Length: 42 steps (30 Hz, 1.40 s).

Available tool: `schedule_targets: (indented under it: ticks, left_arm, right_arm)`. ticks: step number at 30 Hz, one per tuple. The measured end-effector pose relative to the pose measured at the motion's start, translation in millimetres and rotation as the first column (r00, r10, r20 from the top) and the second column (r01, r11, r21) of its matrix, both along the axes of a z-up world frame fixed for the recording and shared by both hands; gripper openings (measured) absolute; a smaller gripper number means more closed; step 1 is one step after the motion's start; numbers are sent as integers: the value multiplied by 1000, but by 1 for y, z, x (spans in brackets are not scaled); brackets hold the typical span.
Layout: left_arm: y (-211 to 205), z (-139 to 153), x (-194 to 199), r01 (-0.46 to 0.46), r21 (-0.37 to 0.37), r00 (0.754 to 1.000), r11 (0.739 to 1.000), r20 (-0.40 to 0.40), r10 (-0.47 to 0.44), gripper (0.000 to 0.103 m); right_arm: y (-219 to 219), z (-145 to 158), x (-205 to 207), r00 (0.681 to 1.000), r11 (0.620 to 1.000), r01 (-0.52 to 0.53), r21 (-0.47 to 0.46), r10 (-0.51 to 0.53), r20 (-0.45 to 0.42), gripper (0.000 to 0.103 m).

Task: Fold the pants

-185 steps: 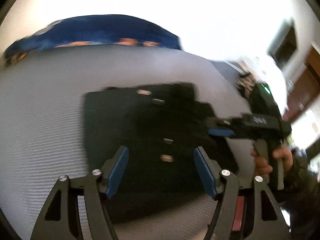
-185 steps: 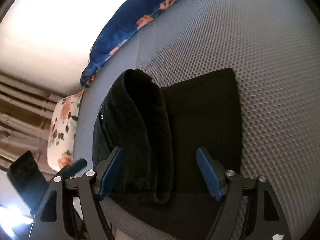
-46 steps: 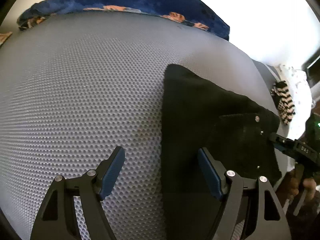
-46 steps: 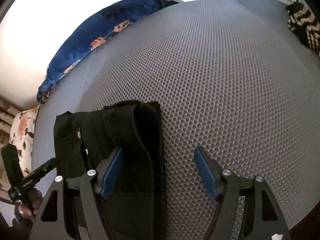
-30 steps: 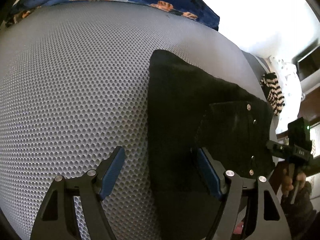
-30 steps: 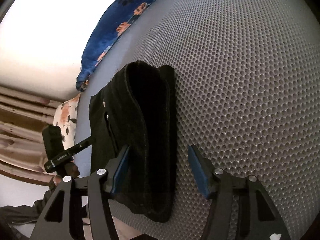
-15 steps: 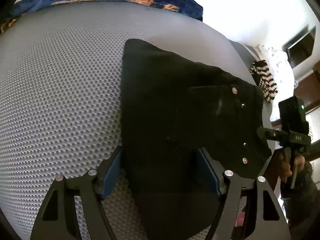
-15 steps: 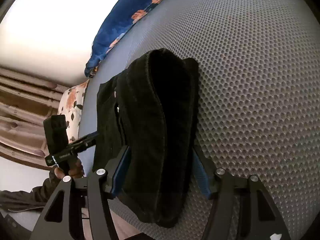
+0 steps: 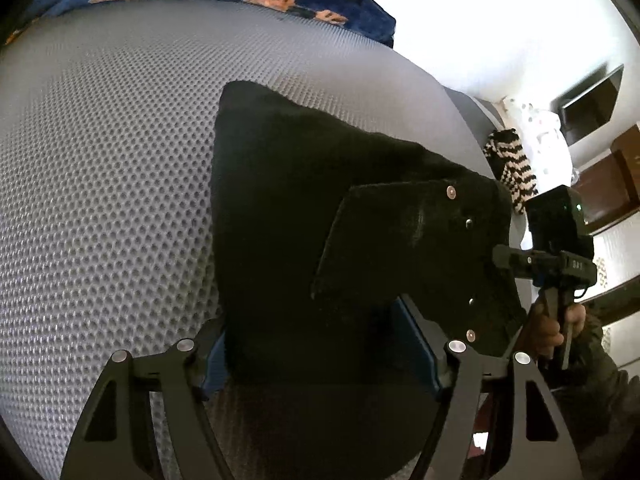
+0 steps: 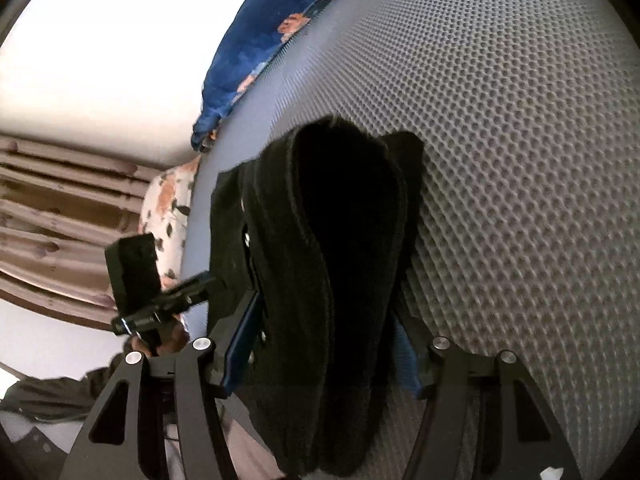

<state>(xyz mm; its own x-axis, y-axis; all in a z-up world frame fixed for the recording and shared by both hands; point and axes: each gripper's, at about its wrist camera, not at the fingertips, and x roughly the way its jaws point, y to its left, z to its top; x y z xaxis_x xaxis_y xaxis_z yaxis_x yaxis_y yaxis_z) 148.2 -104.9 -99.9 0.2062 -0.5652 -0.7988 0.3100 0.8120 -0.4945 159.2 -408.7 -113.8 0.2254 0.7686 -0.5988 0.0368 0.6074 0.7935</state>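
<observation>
Both grippers have closed in since a moment ago: the left gripper (image 9: 320, 348) and right gripper (image 10: 320, 344) each straddle and touch the folded black pants (image 9: 320, 200) mid-frame on the grey mattress (image 9: 100, 160), though whether either actually clamps the cloth, I cannot tell.

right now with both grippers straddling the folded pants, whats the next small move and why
Probably close both grippers. The left gripper and right gripper each have open jaws with the black pants bundle between the fingers, resting on the grey mesh mattress, so a pinch would secure it.
</observation>
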Motion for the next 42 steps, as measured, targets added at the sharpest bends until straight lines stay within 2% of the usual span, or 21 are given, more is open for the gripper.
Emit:
schedule_targets:
  ticks: [2, 6, 7, 9, 12, 18, 22, 24, 26, 30, 42]
  left_arm:
    - [-8, 0, 5, 1, -3, 1000, 1000, 6, -1, 72]
    - [-16, -1, 10, -3, -6, 999, 1000, 36, 3, 72]
    - [-18, -2, 11, -9, 4, 999, 1000, 44, 9, 69]
    - [-28, 0, 11, -18, 76, 998, 997, 66, 13, 63]
    - [-44, 2, 11, -24, 144, 996, 989, 88, 11, 53]
    - [-41, 4, 14, -50, 177, 994, 983, 100, 33, 34]
    - [-43, 9, 13, -49, 201, 993, 978, 119, 25, 23]
    - [-43, 12, 13, -60, 201, 992, 978, 122, 35, 21]
    - [-22, 14, 10, -67, 198, 991, 978, 130, 42, 19]
    - [-6, 20, 1, -77, 195, 987, 978, 154, 47, 16]
    - [57, 42, -21, -159, 188, 969, 969, 215, 118, 16]
  right_arm:
    - [0, -1, 4, 1000, 1000, 12, 17, -12, 5, 57]
    - [3, 1, 4, 999, 1000, 28, -13, -27, 32, 49]
    - [4, 1, 4, 999, 999, 35, -19, -34, 34, 46]
    - [5, 2, 4, 998, 997, 60, -40, -59, 32, 42]
    - [16, 7, 5, 995, 991, 90, -96, -86, 43, 40]
    - [37, 21, 6, 990, 974, 136, -184, -128, 51, 33]
    - [49, 31, 6, 987, 966, 158, -204, -151, 50, 28]
    - [54, 37, 5, 986, 963, 166, -212, -158, 58, 26]
    - [54, 42, 5, 986, 963, 163, -214, -154, 62, 23]
    - [68, 53, 2, 988, 964, 151, -219, -137, 76, 22]
    - [125, 63, 15, 994, 978, 90, -190, -75, 83, 22]
